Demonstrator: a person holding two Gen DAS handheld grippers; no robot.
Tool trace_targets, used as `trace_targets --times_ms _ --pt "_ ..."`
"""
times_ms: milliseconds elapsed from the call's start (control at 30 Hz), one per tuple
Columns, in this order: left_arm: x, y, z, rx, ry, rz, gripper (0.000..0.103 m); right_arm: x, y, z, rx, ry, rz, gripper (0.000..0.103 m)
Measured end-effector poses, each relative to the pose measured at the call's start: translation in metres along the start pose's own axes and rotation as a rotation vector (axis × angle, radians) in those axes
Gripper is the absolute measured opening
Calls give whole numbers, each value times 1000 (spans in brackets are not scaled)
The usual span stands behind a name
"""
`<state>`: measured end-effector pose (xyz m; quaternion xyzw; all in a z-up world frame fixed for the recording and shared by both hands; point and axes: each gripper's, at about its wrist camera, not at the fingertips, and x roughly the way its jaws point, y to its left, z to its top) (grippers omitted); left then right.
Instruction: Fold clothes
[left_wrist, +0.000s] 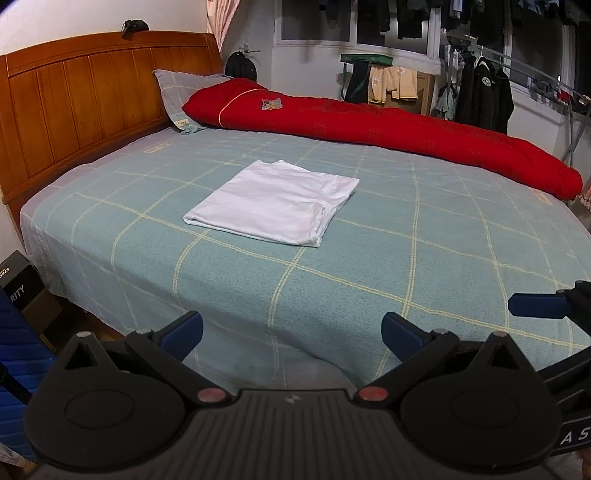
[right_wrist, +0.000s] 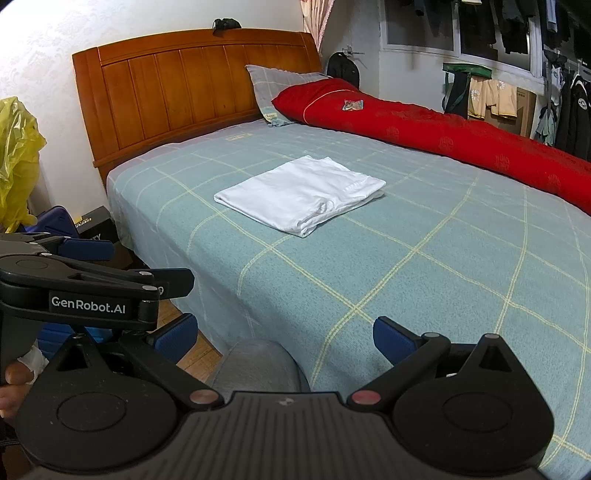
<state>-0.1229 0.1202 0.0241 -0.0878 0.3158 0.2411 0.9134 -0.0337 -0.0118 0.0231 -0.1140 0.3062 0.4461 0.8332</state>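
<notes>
A: Starting at the left, what's there?

B: A tall orange-brown wooden slatted headboard (left_wrist: 92, 96), then a grey-blue checked pillow (left_wrist: 181, 98) leaning against it.

A: And the garment?

B: The white cotton garment, folded into a flat rectangle (left_wrist: 275, 201), lies on the pale green bedsheet with thin yellow grid lines (left_wrist: 406, 258), about mid-bed, well apart from both tools. Behind it, a long red quilted duvet, rolled up (left_wrist: 369, 122), runs along the far edge of the bed.

A: The tools?

B: The left gripper (left_wrist: 291, 334) hangs over the near edge of the bed, its 2 blue-padded fingers (left_wrist: 184, 328) spread wide, holding nothing. The right gripper (right_wrist: 284, 336) hangs likewise, jaws wide apart and empty.

A: Anything further right?

B: Dark jackets hanging on a rail (left_wrist: 484, 92).
</notes>
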Motion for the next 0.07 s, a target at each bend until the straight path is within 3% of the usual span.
trace_targets --times_ms 67 --pt "0 0 0 1 -1 -1 102 0 1 0 -1 -1 -1 103"
